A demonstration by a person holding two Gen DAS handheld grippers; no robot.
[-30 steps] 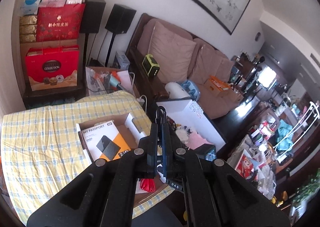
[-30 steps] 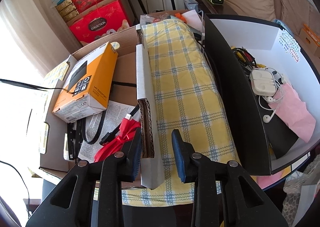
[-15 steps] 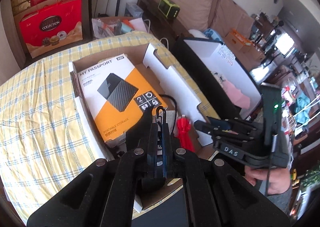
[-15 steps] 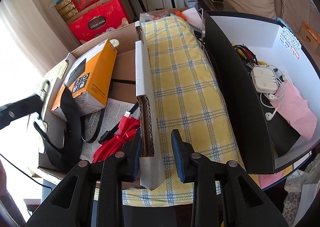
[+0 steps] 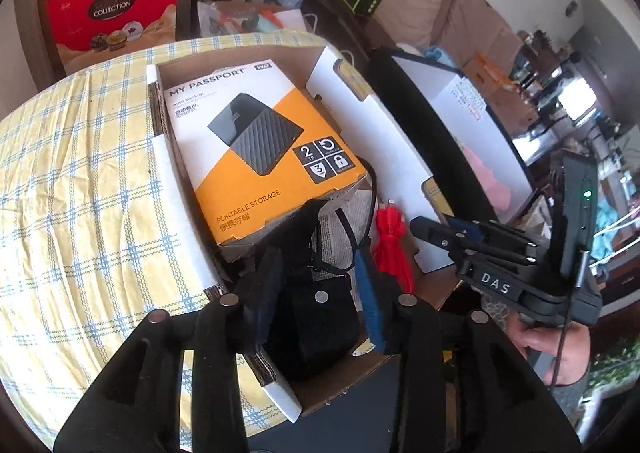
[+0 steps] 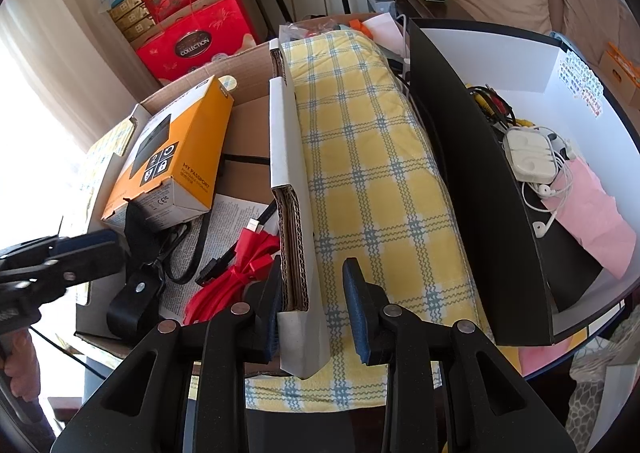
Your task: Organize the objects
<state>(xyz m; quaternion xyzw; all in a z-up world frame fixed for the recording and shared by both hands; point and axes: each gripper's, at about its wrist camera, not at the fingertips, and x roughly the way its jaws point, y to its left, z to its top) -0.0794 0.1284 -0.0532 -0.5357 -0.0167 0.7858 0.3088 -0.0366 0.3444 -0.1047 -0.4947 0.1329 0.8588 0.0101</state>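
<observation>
Black strapped pouch (image 5: 312, 329) between opening left gripper (image 5: 320, 293) jaws, inside cardboard box (image 5: 176, 221); right gripper (image 6: 312, 305) jaws straddling box wall, narrow.

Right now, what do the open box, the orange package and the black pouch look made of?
Open box: corrugated cardboard, white-faced outside, raw brown inside; fluting shows at the cut wall edge.
Orange package: thin printed paperboard, slightly glossy; scuffed, frayed corners.
Black pouch: looks like matte leather or faux leather with a metal snap; can't tell which. It lies in the box between the opening jaws of the left gripper.
</observation>
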